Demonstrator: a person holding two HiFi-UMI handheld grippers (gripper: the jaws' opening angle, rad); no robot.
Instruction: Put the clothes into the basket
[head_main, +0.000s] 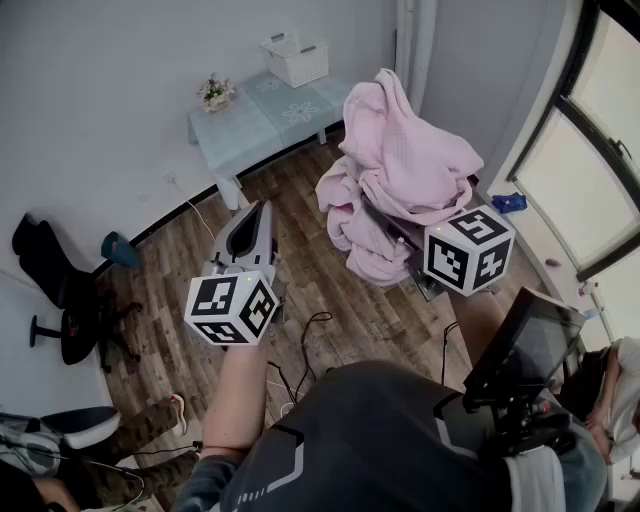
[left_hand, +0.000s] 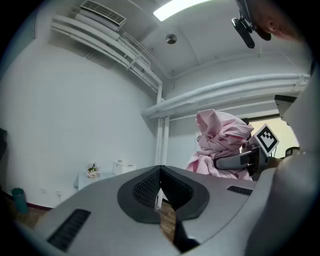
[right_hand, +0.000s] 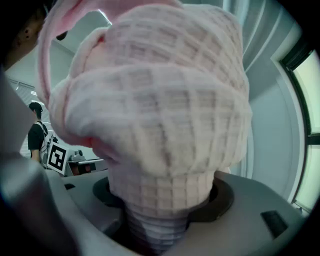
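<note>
Holding up a bulky pink wad of clothes (head_main: 400, 170), basket (head_main: 295, 60) well apart.
Pinching thick folds in the right claw (right_hand: 160, 220), spread wide around them, with the basket standing across the room on the pale blue tabletop (head_main: 250, 125); showing the left claw (left_hand: 160, 187) closed on nothing. Risking hanging tails dragging or slipping from so partial a grip, and tripping on floor cables (head_main: 310, 330) lying between.

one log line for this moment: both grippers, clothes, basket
left gripper: shut, empty | right gripper: shut on pink clothes | basket: on far table
</note>
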